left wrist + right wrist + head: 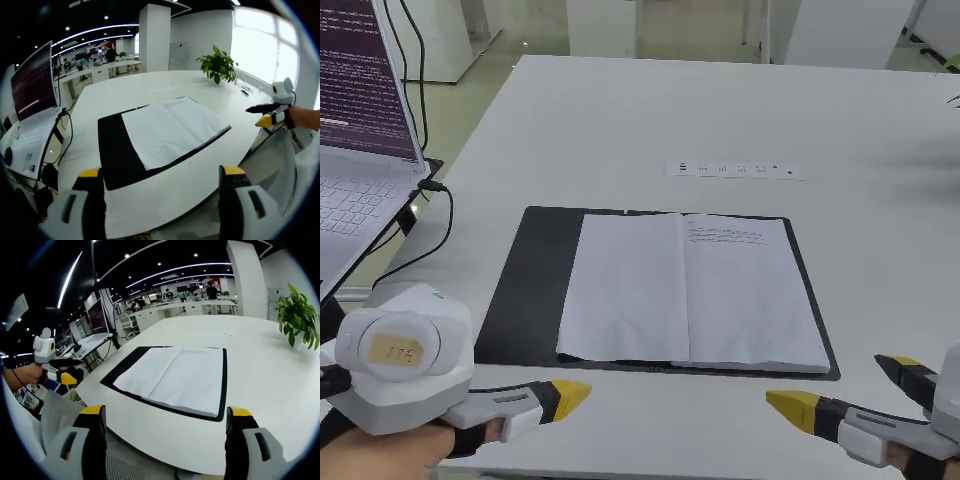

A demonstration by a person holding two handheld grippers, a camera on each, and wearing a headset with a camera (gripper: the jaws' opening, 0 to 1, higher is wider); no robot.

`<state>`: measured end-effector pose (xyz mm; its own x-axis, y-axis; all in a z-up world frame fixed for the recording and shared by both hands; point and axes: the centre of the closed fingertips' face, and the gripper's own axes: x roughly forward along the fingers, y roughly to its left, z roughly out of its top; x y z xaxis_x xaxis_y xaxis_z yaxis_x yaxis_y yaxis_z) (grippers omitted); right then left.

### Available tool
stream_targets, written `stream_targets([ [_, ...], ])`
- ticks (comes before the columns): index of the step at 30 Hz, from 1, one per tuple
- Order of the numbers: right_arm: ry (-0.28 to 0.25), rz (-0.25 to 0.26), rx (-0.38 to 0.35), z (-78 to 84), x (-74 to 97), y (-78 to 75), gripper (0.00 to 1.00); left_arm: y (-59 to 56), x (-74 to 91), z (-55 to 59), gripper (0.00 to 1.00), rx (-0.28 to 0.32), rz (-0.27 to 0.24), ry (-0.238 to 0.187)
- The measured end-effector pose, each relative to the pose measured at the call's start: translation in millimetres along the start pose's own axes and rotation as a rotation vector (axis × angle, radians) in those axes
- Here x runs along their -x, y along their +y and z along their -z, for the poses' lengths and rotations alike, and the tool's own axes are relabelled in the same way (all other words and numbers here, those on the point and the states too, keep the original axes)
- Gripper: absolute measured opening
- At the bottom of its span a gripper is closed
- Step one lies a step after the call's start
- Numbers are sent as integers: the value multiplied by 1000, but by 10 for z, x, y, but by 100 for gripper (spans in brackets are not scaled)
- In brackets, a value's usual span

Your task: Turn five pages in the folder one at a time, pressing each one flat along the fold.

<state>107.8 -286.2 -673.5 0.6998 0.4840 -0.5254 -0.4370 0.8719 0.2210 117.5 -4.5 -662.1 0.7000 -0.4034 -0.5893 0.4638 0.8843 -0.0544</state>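
Note:
The folder [660, 290] lies open on the white table, its black cover [530, 290] showing at the left and white pages spread flat over the middle and right. The right page has a few printed lines at the top. My left gripper [560, 398] hovers off the table's near edge at the lower left, open and empty, with the folder [165, 130] ahead of its jaws [161, 175]. My right gripper [845, 388] is at the lower right, also open and empty, short of the folder [175, 372]. Neither gripper touches a page.
An open laptop [360, 130] stands at the left edge, and its black cable [430, 220] trails toward the folder. A flush socket strip [735, 170] sits in the table beyond the folder. A potted plant [217, 65] stands at the far side.

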Motion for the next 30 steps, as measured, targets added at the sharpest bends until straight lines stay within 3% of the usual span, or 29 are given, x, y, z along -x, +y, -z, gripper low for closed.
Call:
stream_targets([
  [12,-16,8,-36,9,32,-9,97,-235,-313,-170,90,-76,79,8],
  [18,-26,18,-50,27,57,-17,97,-376,-554,-335,87,-121,132,11],
  [23,-40,31,-59,23,82,-30,96,-552,-777,-456,84,-142,182,7],
  [30,-61,46,-74,-6,115,-52,95,-858,-1076,-520,82,-165,249,15],
])
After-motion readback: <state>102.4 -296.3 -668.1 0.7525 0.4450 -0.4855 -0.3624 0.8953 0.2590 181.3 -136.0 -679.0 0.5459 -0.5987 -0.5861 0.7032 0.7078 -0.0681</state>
